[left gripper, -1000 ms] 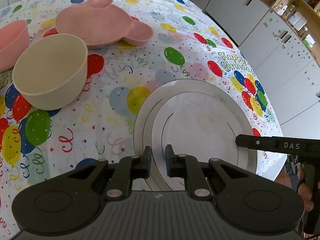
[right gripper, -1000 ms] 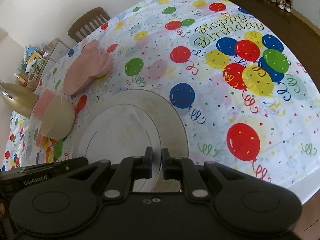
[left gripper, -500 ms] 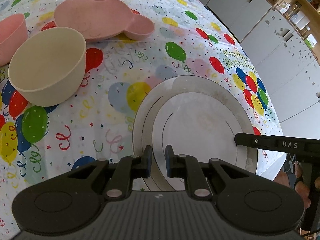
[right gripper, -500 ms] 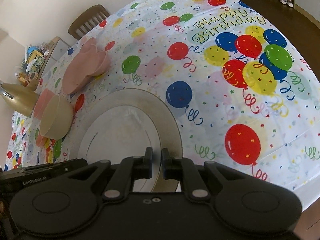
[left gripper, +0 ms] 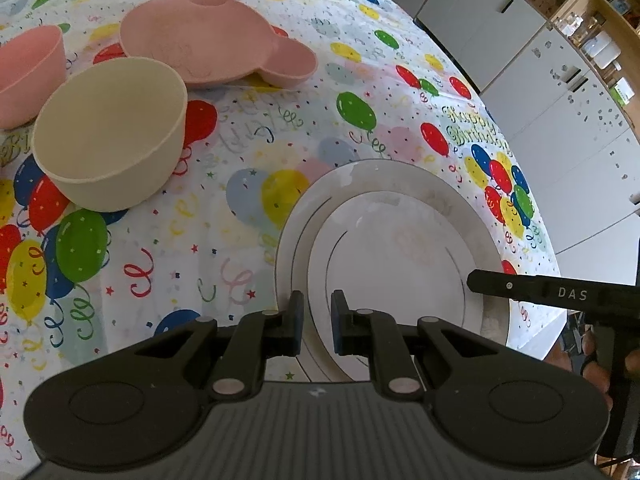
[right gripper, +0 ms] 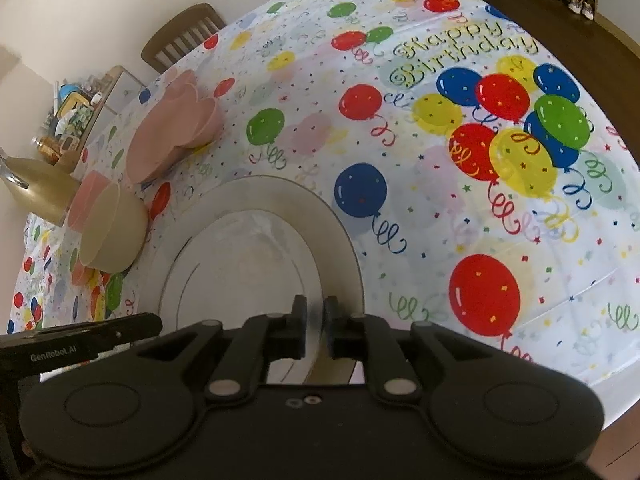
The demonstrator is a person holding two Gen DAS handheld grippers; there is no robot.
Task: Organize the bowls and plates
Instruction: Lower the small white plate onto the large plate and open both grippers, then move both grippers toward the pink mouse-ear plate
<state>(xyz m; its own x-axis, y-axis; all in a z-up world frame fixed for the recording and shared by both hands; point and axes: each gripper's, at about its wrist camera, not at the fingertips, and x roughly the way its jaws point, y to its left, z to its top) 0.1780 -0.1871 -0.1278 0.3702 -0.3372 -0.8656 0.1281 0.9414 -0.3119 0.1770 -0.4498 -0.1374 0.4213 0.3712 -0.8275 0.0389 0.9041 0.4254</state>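
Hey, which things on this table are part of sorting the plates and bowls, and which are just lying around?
Part of the job:
small plate on the large plate
cream bowl
pink bowl
pink mouse-shaped plate

Just lying about:
balloon tablecloth
gold lamp
chair
shelf clutter

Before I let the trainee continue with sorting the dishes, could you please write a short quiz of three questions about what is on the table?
1. True or false: the small white plate lies on top of the large white plate.
2. What shape has the pink plate? A) square B) a bear's head with two ears C) star
3. Fill in: the tablecloth bears the words "Happy ____".

Key: 1 true; 2 B; 3 Birthday.
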